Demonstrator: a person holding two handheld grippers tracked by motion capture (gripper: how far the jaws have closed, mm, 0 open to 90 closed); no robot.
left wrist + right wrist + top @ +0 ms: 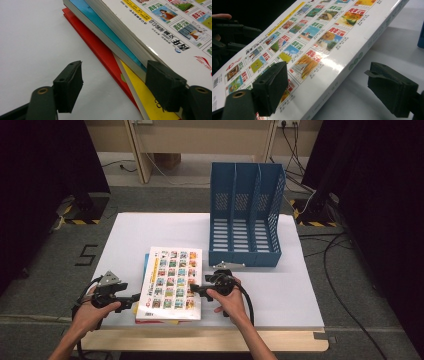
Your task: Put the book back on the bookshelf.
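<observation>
Both hands come in over the near edge of the worktop (300,285), one either side of the book stack (167,312). That stack sits toward the near-left part of the worktop, and the white book (172,282) lies on top of it. The left gripper (131,301) has its jaws apart, with one pad against the stack's page edges and the other over bare worktop. The right gripper (196,289) stands wide at the white book's spine side, one pad over the cover, nothing clamped.

My guess is the books go into the blue rack (245,215) at the far edge. All three slots look empty, so nothing seems filed yet.

How many books lie under the white one is hard to count. The cover print is too small to read.
</observation>
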